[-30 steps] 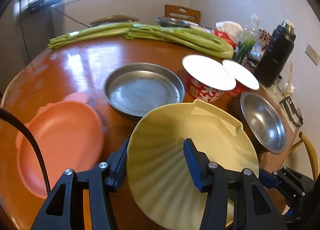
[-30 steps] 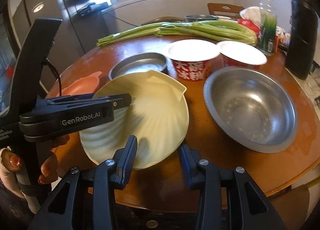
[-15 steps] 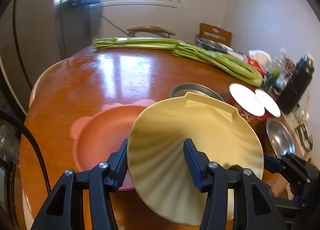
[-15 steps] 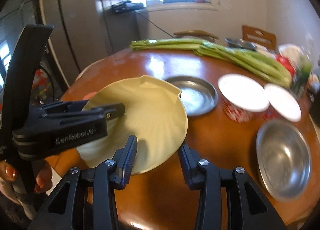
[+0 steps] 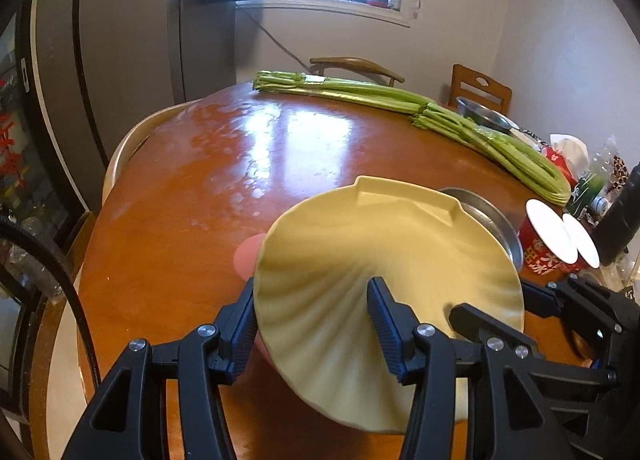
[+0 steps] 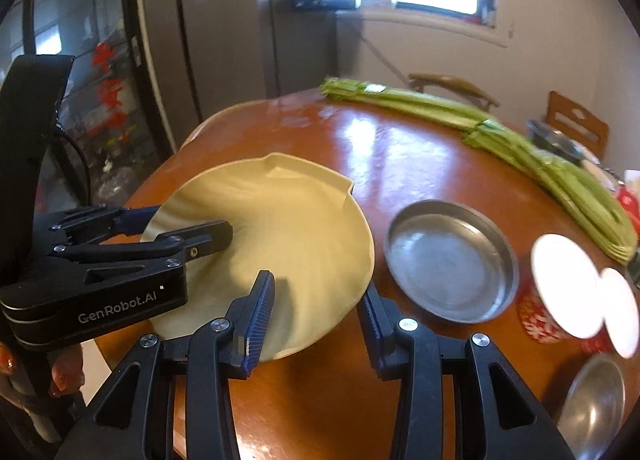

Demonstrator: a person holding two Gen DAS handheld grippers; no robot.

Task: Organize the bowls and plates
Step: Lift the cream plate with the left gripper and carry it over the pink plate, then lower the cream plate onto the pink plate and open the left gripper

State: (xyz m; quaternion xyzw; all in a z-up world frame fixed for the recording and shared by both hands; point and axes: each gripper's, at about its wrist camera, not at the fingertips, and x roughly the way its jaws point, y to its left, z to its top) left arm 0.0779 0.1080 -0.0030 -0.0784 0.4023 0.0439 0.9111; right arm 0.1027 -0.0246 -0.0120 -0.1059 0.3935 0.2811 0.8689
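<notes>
here, both tools grip the yellow shell-shaped plate (image 5: 360,260) above the table (image 5: 200,199).
left tool (image 5: 312,320) and right tool (image 6: 316,312) each pinch its rim, plate tilted.

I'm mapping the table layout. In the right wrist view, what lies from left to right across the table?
left gripper → yellow shell-shaped plate → round steel pan → two white-lidded red cups
</notes>
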